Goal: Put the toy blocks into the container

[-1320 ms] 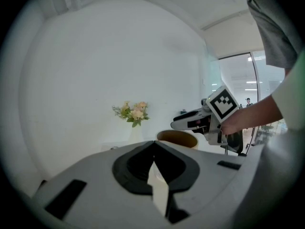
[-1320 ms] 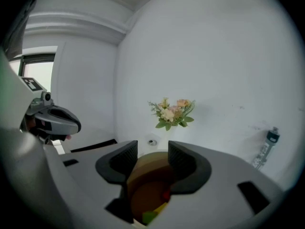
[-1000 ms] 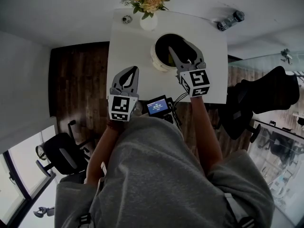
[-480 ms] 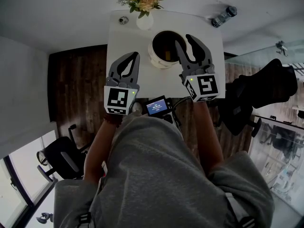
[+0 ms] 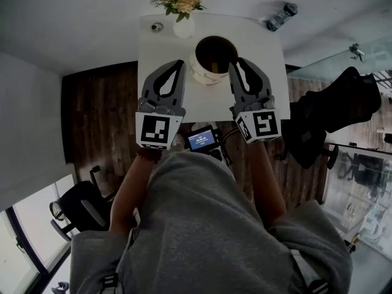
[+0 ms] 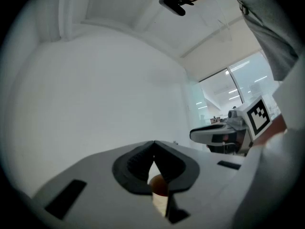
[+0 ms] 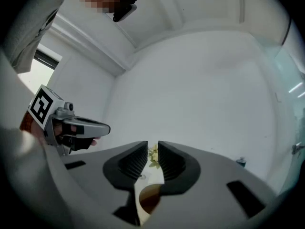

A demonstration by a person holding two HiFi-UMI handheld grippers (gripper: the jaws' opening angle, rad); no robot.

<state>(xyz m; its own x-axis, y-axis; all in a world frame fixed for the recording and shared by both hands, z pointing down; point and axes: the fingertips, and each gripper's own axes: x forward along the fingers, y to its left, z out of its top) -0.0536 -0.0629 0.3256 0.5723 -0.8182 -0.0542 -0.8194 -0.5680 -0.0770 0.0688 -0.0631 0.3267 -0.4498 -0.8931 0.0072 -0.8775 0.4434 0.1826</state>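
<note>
The white container (image 5: 197, 66) with a dark inside stands at the middle of the white table (image 5: 159, 48). Something small and yellowish lies inside it; I cannot tell its shape. My left gripper (image 5: 180, 62) hovers just left of the container with its jaws shut and empty. My right gripper (image 5: 238, 62) hovers at the container's right rim; its jaws are closing to a narrow gap with nothing between them. The container (image 7: 150, 197) shows below the right gripper's (image 7: 152, 149) tips. It (image 6: 159, 189) also shows below the left gripper's (image 6: 153, 143) tips.
A white vase of yellow flowers (image 5: 183, 2) stands at the table's far edge, beside a small round object (image 5: 158, 26). A bottle (image 5: 282, 16) lies on the floor beyond. A small screen device (image 5: 202, 139) sits at my waist. A black chair (image 5: 343, 103) stands to the right.
The right gripper has drawn back from over the container's mouth to its right rim, and its jaws have narrowed. The left gripper has moved forward beside the container, still shut.
</note>
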